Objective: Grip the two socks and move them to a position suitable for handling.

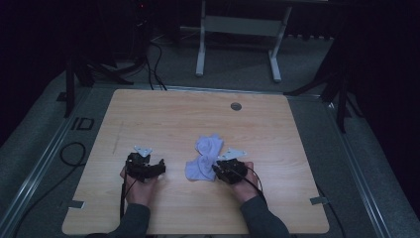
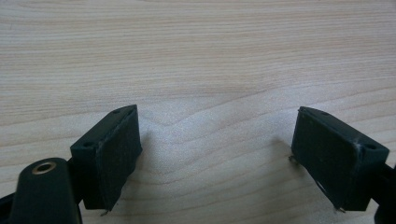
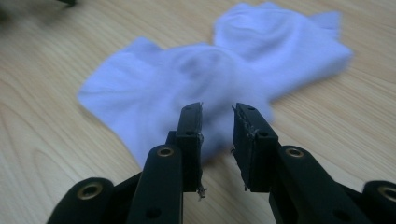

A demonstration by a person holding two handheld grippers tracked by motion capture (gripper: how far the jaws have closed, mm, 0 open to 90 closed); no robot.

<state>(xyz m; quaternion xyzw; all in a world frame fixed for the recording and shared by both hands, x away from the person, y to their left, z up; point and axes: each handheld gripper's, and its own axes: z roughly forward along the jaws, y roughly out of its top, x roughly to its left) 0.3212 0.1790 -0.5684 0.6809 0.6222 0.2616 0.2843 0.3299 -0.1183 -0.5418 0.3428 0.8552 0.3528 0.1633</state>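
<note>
White socks (image 1: 204, 159) bunched on tabletop (image 1: 163, 119), slightly right of centre, near the person's edge; right hand-held gripper (image 1: 221, 172) at their near-right edge, jaws pointing into the fabric. In right gripper view: right hand-held gripper (image 3: 217, 122) jaws narrowly apart, a slim gap between, nothing visibly pinched, cloth (image 3: 210, 74) just past the tips and seemingly under them, contact unclear. Left hand-held gripper (image 1: 148, 168) well apart to the socks' left; in left gripper view, left hand-held gripper (image 2: 217, 140) jaws spread wide over bare wood, empty.
</note>
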